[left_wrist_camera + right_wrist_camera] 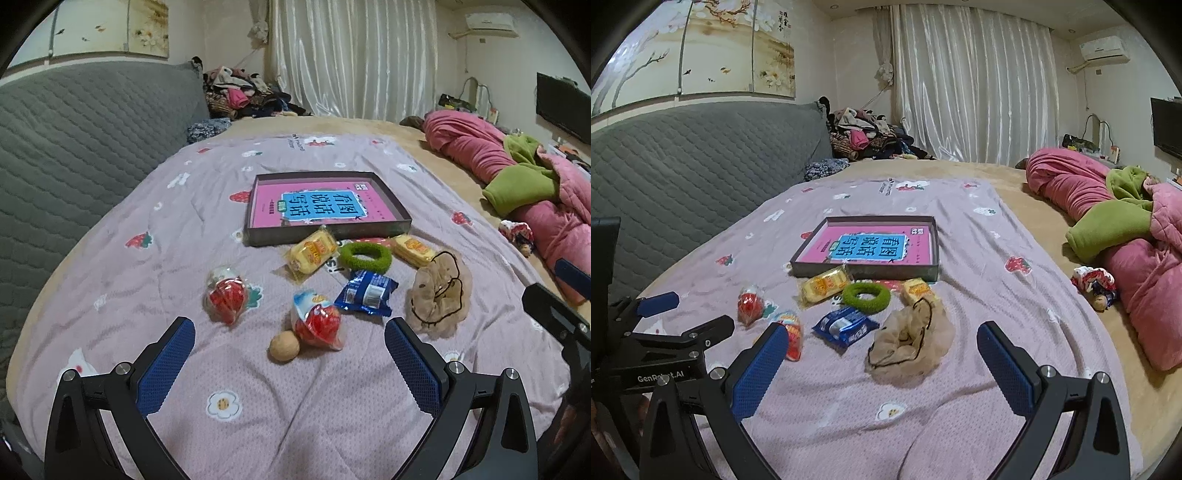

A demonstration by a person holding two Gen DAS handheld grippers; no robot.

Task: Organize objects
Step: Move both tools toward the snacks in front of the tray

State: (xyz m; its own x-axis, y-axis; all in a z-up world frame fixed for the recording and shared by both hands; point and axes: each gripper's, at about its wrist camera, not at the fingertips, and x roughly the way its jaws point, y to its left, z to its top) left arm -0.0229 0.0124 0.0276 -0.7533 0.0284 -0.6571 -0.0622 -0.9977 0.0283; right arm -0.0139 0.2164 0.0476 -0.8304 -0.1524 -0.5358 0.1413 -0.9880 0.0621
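Nothing is picked up yet. Both the left gripper [290, 360] and right gripper [882, 363] have fingers wide open, holding nothing. Next, I think: grab the walnut [283, 347], put it in the tray [400, 224] mid-bed.

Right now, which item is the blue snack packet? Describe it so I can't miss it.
Find the shallow tray holding the pink book on the bedspread. Just nearer lies a green ring; the blue snack packet sits directly nearer that, the only blue wrapper among yellow and red ones.

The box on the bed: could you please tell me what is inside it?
Inside the box lies a pink book with a blue title panel, flat, filling most of it. Anything beneath the book is hidden.
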